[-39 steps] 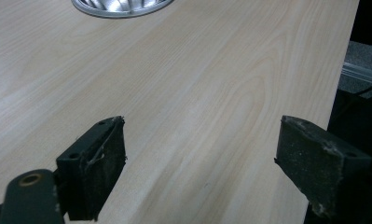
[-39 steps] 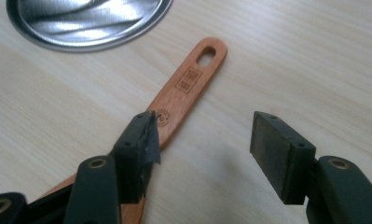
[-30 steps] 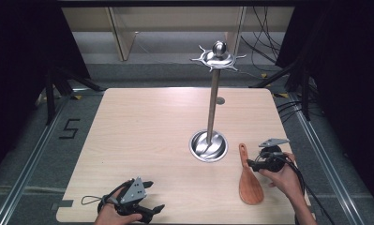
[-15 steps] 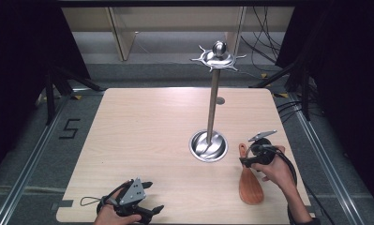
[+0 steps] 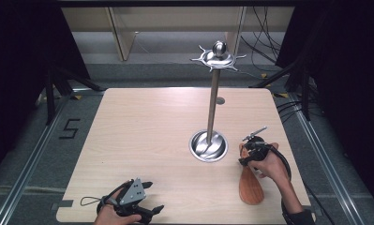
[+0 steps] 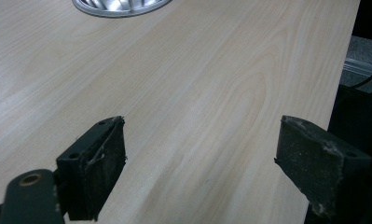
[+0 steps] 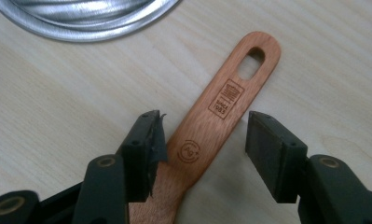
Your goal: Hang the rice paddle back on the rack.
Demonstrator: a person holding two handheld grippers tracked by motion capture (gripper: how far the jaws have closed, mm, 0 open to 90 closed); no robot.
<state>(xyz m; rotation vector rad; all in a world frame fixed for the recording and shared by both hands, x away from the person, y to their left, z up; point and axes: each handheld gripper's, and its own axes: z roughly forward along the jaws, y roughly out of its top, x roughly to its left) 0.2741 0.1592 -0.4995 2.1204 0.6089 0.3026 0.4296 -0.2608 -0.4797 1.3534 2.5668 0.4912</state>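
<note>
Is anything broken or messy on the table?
Nothing is spilled or broken. The wooden spatula lies flat on the table beside the metal stand, whose hooks on top hang bare. The right gripper has just been closing around the handle, not yet squeezing it. Its left pad looks frayed.

The reddish-brown wooden spatula (image 7: pixel 207 135) bore a burnt-in rectangular stamp on its handle, just beyond the jaws, ending in "SINCE 1983", its upper lines too small to read, and a round logo nearer them. A black "5" (image 5: pixel 69 129) marked the grey floor well left of the left gripper (image 5: pixel 147 197).
</note>
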